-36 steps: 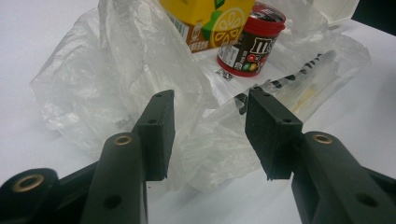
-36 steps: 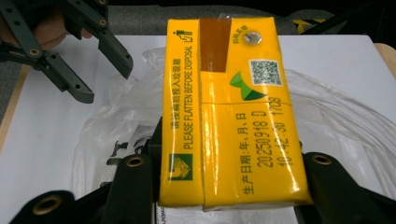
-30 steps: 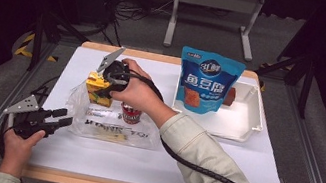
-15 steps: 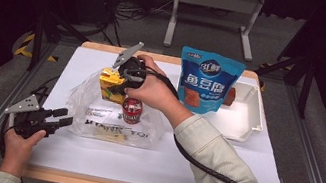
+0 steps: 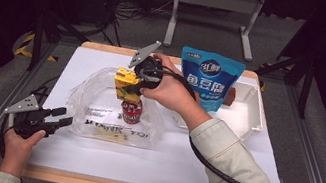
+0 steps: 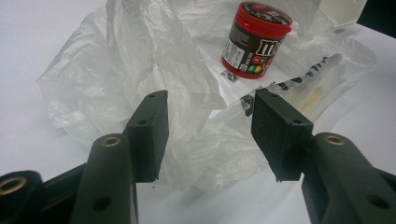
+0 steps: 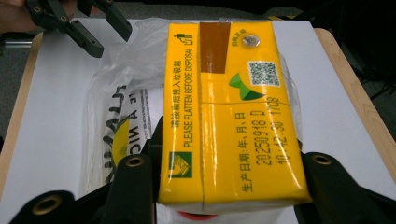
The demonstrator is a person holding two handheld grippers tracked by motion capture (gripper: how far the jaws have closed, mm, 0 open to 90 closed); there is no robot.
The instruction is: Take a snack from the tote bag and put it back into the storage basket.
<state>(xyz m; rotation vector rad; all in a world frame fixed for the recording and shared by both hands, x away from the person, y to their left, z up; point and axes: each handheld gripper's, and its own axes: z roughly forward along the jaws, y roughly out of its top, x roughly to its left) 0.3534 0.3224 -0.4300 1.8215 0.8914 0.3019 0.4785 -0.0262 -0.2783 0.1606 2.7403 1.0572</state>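
White paper covers our table [image 5: 238,171], set on a wooden board with dark floor and metal stands around it. At the far right a white tray [image 5: 247,117] holds an upright blue fish-tofu pouch [image 5: 210,79].

We hold the yellow drink carton [image 5: 125,84] in our right gripper [image 5: 137,87], jaws clamped across its two narrow sides, and it hangs above the clear plastic bag [image 5: 97,105] and the red-lidded M&M's tub [image 5: 131,111] standing on that bag. In the right gripper view the carton [image 7: 231,116] shows its printed top face, date stamp and foil-covered straw hole, with the pads low on its flanks.

We judge the carton moderately heavy if full, with stiff corners but walls that dent under a hard squeeze; its glossy skin looks slippery. The best hold is across the narrow sides near the middle, as now, firm but not crushing, and kept away from the straw seal.

Our left gripper [image 5: 57,117] rests near the table's left edge at the bag's corner. Its jaws have just been opening and now stand spread, with crumpled film [image 6: 187,116] lying between them yet not pressed by either pad. The bag is light, limp and slick, so we would pinch a doubled fold at its mouth rather than a single layer. The tub [image 6: 257,39] is rigid and should stay put.
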